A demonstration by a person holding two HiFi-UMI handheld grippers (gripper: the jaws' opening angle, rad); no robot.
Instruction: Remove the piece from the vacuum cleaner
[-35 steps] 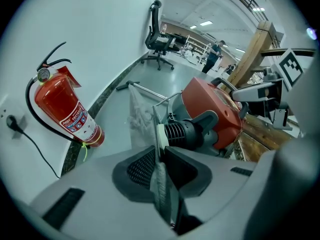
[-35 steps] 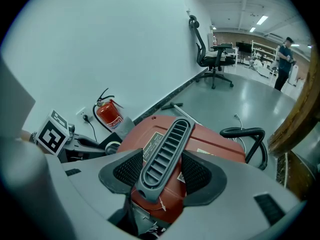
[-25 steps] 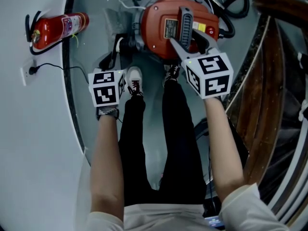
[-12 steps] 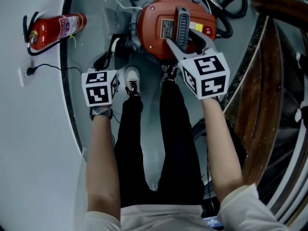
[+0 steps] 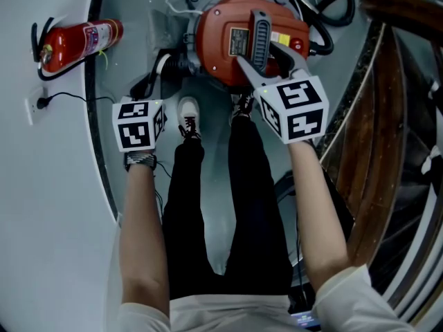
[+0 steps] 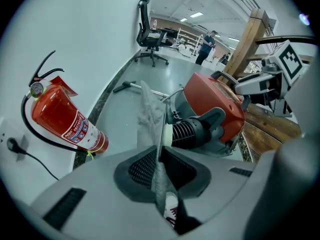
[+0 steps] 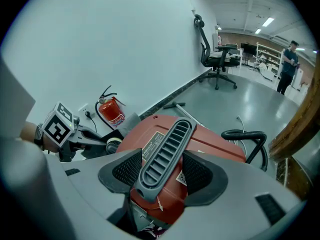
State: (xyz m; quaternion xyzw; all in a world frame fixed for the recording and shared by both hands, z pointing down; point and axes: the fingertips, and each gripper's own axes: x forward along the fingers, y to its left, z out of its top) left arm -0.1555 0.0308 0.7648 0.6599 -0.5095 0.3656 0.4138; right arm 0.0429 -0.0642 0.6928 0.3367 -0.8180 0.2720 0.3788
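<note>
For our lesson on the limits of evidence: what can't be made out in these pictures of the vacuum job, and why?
Label: too small in head view, partly behind the handle in right gripper view.
Left gripper: jaws hidden under its cube in head view.
Hose: runs off head view's top edge.
Sheet: edge-on in left gripper view; shape unclear.

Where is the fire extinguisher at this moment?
In the head view the fire extinguisher is upper left by the white wall, left of the red vacuum cleaner.
</note>
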